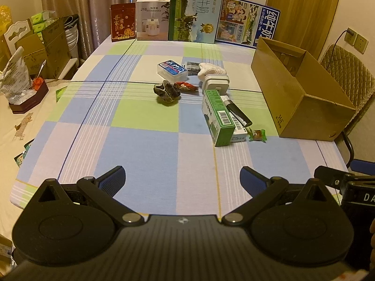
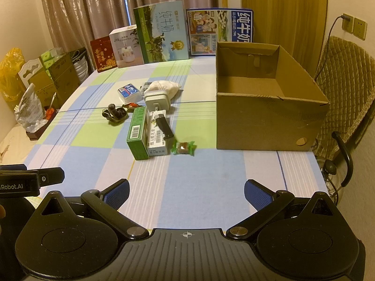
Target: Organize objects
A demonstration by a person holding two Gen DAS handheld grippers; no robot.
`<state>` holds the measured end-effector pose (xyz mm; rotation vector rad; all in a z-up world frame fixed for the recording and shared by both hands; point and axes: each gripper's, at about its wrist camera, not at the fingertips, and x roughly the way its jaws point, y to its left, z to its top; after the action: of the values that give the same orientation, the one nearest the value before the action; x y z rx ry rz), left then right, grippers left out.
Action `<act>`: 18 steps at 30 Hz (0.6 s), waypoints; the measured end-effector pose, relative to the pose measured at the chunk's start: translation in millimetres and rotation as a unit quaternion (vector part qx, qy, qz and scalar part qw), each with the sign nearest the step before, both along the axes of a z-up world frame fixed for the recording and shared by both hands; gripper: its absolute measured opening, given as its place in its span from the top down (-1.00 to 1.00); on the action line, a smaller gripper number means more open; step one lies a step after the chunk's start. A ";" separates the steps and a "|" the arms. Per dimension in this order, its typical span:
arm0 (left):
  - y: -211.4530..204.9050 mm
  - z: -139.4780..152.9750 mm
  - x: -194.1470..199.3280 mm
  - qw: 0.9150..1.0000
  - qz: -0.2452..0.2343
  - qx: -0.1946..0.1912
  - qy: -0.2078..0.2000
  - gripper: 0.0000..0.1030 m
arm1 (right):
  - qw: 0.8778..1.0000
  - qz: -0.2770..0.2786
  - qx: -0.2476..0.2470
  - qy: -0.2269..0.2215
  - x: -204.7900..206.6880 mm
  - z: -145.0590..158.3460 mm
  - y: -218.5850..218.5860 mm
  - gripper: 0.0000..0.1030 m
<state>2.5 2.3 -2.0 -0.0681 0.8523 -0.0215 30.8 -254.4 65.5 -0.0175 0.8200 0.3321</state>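
Cardboard box [image 2: 269, 121] empty; items on tablecloth [image 2: 187, 175].

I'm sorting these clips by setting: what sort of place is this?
Most likely a room in a home. A table under a checked cloth, curtains behind it, a padded chair beside it, and milk cartons and household clutter stacked along the walls.

Left gripper [image 1: 182, 180] sits wide open at 6 o'clock over the checkered tablecloth [image 1: 145, 140], nothing between the fingers. Small stuff is clustered around center: green carton [image 1: 218, 117], black tube [image 1: 238, 113], wrapped candy [image 1: 257, 135]. Open cardboard box [image 1: 302, 107] at 3 o'clock.
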 end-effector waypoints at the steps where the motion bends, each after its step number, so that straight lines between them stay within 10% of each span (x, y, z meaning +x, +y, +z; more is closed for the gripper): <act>1: -0.3 -0.1 0.5 1.000 0.000 0.000 0.000 -0.98 | 1.000 0.000 0.000 0.000 0.1 -0.2 0.2 -0.97; 18: -2.0 0.8 3.5 1.000 0.002 0.000 0.001 -0.98 | 1.000 -0.001 -0.001 -0.001 0.7 -2.5 1.8 -0.97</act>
<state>6.0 0.3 -1.2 -0.0689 0.8545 -0.0178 31.5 -252.7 63.0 -0.0181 0.8190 0.3303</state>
